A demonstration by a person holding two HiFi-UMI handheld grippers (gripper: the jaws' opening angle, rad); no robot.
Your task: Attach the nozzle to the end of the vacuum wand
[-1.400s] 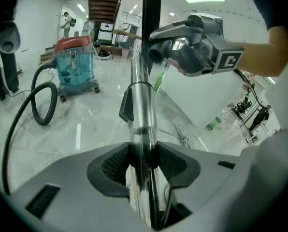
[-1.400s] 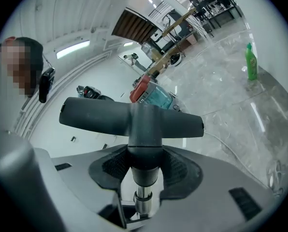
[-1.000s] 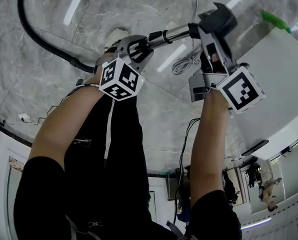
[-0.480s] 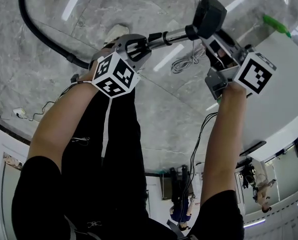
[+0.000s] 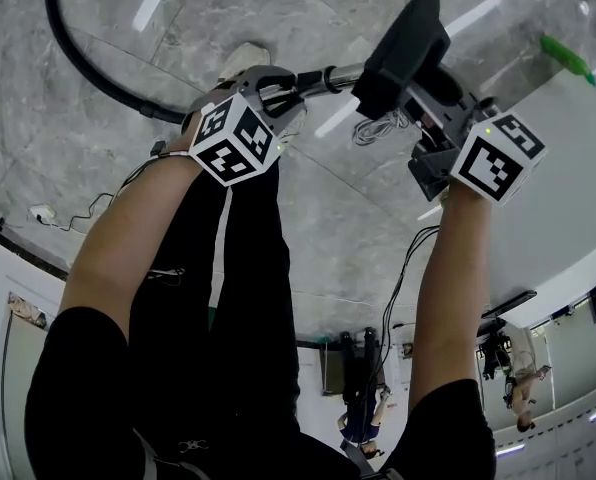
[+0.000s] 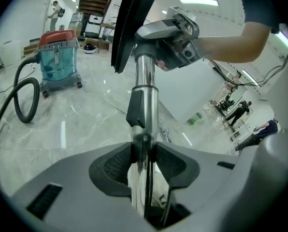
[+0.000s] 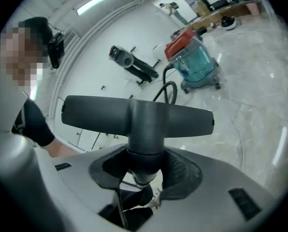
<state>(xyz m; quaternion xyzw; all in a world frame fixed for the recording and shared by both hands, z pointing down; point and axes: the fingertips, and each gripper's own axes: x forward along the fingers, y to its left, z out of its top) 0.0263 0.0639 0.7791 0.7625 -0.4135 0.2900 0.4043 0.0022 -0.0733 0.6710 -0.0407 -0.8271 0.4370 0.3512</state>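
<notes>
Left gripper: The left gripper (image 6: 144,161) has its jaws pinched on the chrome tube of the vacuum wand (image 6: 144,86). The tube runs straight up between the ribbed pads, which press on it from both sides.
Right gripper: The right gripper (image 7: 145,166) is clamped on the round neck of the floor nozzle (image 7: 136,117). The neck fills the gap between the jaws, and the T-shaped head stands crosswise beyond them.
Where the nozzle is: It is held in the air above the marble floor (image 5: 58,138), at the far end of the wand, with its black head tilted up and away from the person.
Where the wand is: It spans the gap between the two grippers, and its black hose (image 5: 88,68) curves away behind the left gripper.
Done: Both parts are gripped and lifted. In the head view the wand's tip meets the nozzle's neck, so the two look lined up and at least touching.
Left to do: Judging by the task, the neck probably has to be pushed fully onto the tube, and then both grips released.
Not clear: The right gripper's jaws cover the joint, so no view shows whether the tube is already seated in the socket.
Nearby: A teal canister vacuum (image 6: 57,62) with a red lid stands on the floor, well apart from both grippers.
</notes>
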